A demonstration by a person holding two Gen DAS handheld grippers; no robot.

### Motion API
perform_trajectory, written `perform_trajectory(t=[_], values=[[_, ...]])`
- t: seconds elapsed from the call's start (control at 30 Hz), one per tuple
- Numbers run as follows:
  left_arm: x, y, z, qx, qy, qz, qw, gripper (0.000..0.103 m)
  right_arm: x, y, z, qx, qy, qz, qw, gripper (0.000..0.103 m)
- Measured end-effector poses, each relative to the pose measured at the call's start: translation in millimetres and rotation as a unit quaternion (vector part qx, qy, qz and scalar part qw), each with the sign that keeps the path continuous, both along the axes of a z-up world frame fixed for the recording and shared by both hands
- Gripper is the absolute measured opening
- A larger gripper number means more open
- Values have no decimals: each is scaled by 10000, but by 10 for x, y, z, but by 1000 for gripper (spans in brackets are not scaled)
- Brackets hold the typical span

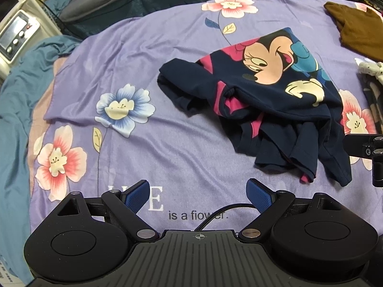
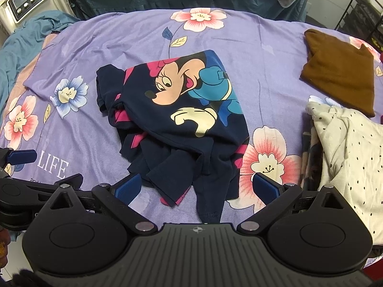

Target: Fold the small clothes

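Observation:
A navy shirt [image 1: 270, 110] [image 2: 177, 129] with a cartoon mouse print and pink stripes lies crumpled on the purple flowered bedsheet [image 1: 182, 55] [image 2: 258, 55]. Its print faces up and its near hem is bunched in folds. My left gripper [image 1: 197, 191] hovers open over bare sheet, short of the shirt and to its left. My right gripper [image 2: 197, 185] is open, its blue pads [image 2: 126, 187] on either side of the shirt's near edge, nothing between them pinched. A tip of the left gripper [image 2: 22, 156] shows at the right wrist view's left edge.
A folded brown garment [image 2: 340, 71] [image 1: 359, 28] lies at the far right. A cream polka-dot garment [image 2: 352, 148] is heaped on the right atop other clothes. A teal blanket [image 1: 16, 100] borders the left. A white appliance with knobs [image 2: 26, 0] stands at the far left.

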State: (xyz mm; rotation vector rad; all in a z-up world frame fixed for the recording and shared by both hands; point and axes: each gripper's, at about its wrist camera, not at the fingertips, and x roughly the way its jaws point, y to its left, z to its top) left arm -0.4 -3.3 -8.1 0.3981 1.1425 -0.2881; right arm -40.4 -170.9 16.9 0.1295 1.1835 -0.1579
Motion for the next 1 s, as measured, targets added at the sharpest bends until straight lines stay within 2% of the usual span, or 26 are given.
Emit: perform_trajectory(t=[0.27, 0.37, 0.67, 0.8, 0.9, 1.0], values=[[18, -12, 3, -244, -90, -20, 9997, 103, 2, -19, -29, 171, -81, -55, 9998, 100], [20, -9, -18, -126, -30, -31, 9999, 103, 3, -19, -40, 184, -27, -70, 9998, 100], [19, 6, -102, -224, 195, -46, 9995, 103, 15, -25, -88, 500, 174, -87, 9986, 100], [73, 185, -190, -523, 304, 291, 9977, 103, 8, -49, -91, 701, 218, -90, 9973, 100], [98, 442, -308, -724, 519, 756, 9932, 103, 5, -49, -64, 545, -162, 21, 9984, 100], [94, 732, -452, -703, 628, 1258, 9876, 103, 22, 30, -59, 517, -486, 428, 9966, 100]])
